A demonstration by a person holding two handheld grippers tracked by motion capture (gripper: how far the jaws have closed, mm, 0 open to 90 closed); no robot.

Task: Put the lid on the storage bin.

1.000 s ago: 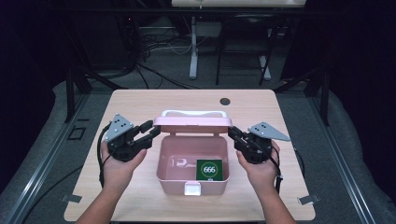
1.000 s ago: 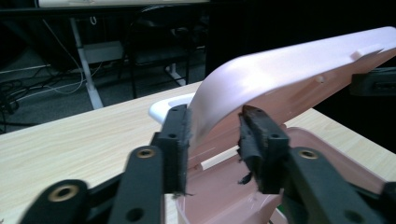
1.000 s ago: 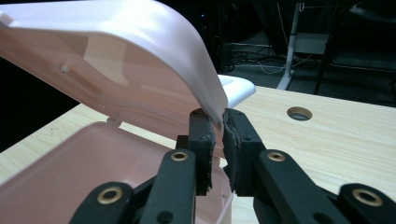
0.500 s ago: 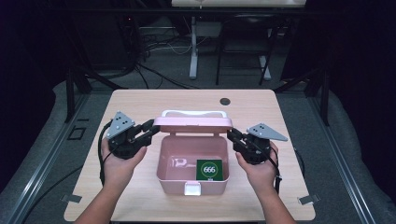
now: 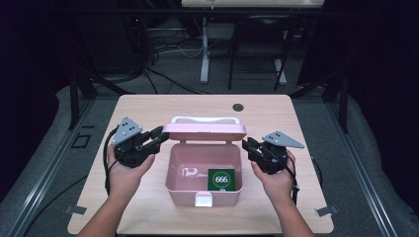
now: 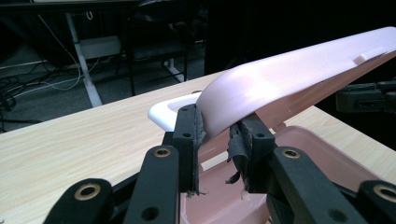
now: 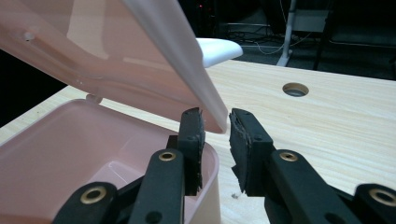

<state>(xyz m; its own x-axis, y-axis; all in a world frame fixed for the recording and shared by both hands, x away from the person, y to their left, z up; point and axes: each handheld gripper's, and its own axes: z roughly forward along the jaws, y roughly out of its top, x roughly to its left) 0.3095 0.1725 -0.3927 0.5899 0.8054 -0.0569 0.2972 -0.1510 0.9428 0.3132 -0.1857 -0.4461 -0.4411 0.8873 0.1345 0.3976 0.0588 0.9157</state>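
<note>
Dark floor, cable runs and desk legs ring a light wooden table (image 5: pixel 148 118), which has a round cable hole (image 5: pixel 238 107) toward its far edge. Near the middle of the table sits a pink box (image 5: pixel 203 174) with its lid (image 5: pixel 204 131) raised and hinged back on the far side; a white handle (image 5: pixel 205 119) shows along the lid's far edge. Inside the box, at the near right corner, lies a green card (image 5: pixel 222 179) marked 666, and a white latch (image 5: pixel 203 199) sits on the near wall.

Just beside the lid's left end is the left gripper (image 5: pixel 157 134), held in the person's left hand (image 5: pixel 126 168). In the left gripper view, the left gripper (image 6: pixel 218 135) has its jaws partly open, standing either side of the lid's corner (image 6: pixel 280 84); the left pad touches the lid's edge, while the right pad sits under it with a little gap, so no firm hold can be told.

At the lid's right end is the right gripper (image 5: pixel 247 146), held in the right hand (image 5: pixel 275 180). In the right gripper view, the right gripper (image 7: pixel 215 123) has its jaws partly apart, straddling the lid's lower corner (image 7: pixel 163 51), which hangs between the pads with a gap showing on the right.

Both grippers carry grey three-cornered plates and trailing cables.
</note>
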